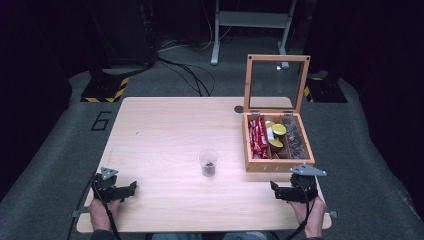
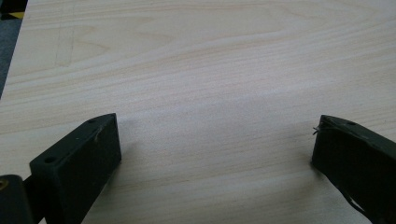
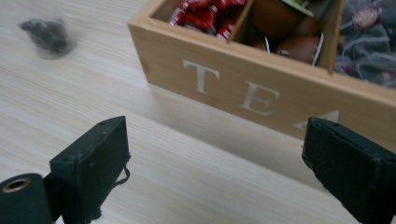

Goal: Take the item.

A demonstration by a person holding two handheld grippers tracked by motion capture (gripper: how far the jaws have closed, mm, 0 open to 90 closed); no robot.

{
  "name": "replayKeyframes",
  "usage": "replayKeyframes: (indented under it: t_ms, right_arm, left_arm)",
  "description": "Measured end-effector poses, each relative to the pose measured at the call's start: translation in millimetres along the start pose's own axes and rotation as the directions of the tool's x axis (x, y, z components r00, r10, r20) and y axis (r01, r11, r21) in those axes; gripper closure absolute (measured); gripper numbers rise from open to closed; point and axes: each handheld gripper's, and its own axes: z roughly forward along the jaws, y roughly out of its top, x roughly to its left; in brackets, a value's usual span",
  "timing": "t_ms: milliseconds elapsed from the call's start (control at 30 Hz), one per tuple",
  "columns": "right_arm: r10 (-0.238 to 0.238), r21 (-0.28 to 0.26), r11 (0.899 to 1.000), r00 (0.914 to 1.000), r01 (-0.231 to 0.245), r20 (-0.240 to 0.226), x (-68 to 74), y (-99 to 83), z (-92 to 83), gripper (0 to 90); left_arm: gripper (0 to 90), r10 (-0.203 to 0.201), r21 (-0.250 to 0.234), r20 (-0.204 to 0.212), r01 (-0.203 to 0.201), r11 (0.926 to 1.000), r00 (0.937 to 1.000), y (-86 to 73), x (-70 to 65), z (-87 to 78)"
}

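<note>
Table (image 1: 165,135) centre clear, both claws spread

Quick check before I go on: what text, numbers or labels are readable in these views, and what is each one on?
"TEA", pale capitals on the front wall of the wooden tea box, in the right gripper view.
"6", a dark numeral on the grey floor left of the table, in the high view.
Print on the red packets and the dark sachets inside the box: too small or blurred to read.
</note>
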Motion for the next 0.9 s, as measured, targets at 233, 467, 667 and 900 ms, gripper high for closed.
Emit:
replayKeyframes:
  t_ms: [233, 467, 667, 900]
  right_arm:
    - [0.033, 0.031, 0.999, 0.9987, -0.034, 0.04, -12.3, -23.3, 13.7, 6.6]
    - [0.072, 0.035, 0.997, 0.9942, -0.075, 0.08, -22.0, -42.5, 26.9, 5.9]
    - [0.067, 0.06, 0.995, 0.9934, -0.073, 0.093, -26.0, -48.8, 35.5, 5.0]
    - [0.073, 0.05, 0.996, 0.9925, -0.078, 0.097, -28.5, -55.8, 42.4, 1.1]
  left_arm:
    - [1.2, 0.001, 0.001, 0.0, -0.001, 1.0, 1.0, 0.0, 0.1, -0.1]
    - [1.1, 0.012, 0.005, 0.0, -0.012, 0.9999, 0.9999, 0.2, 0.8, -0.3]
    - [1.2, 0.011, 0.008, 0.001, -0.011, 0.9999, 0.9999, 0.1, 0.7, -0.6]
    - [1.2, 0.0, -0.001, -0.001, 0.0, 1.0, 1.0, 0.0, -0.1, 0.0]
